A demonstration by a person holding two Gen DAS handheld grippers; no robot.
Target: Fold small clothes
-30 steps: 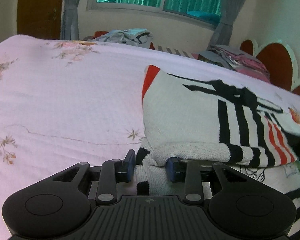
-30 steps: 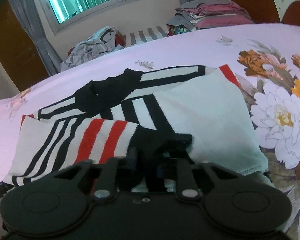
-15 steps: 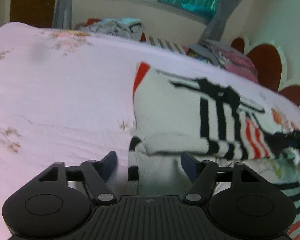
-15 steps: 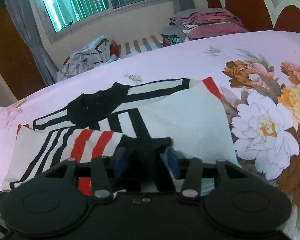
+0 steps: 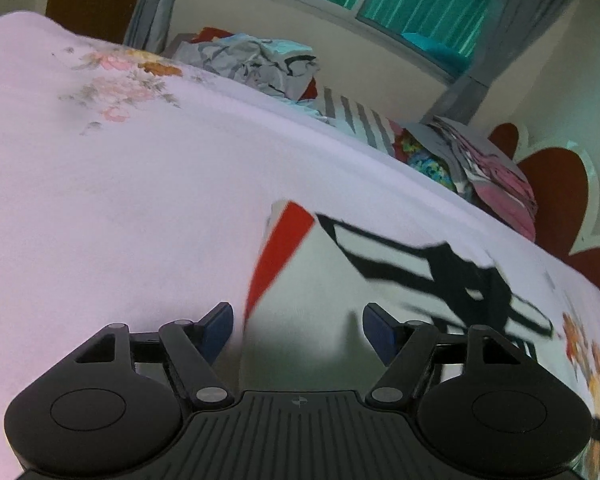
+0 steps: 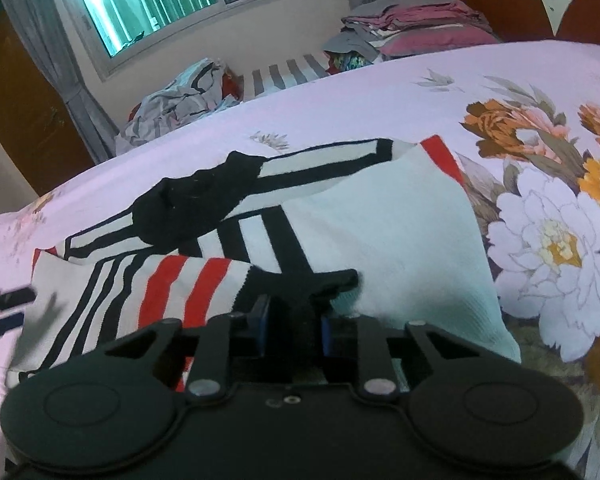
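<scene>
Left gripper [image 5: 298, 330] jaws wide apart, empty, above striped sweater [image 5: 380, 272] on bed [image 5: 120, 200]. Right gripper [image 6: 293, 326] jaws just closing, pinching sweater's black edge [image 6: 300, 284].

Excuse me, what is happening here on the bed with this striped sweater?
A person with a gripper in each hand is folding a striped knit sweater on the flowered bedsheet. The right gripper has just been closing, and its fingers stand at a black edge of the sweater. The left gripper is open, holding nothing, over the white part. Other clothes lie stacked at the far side.
</scene>
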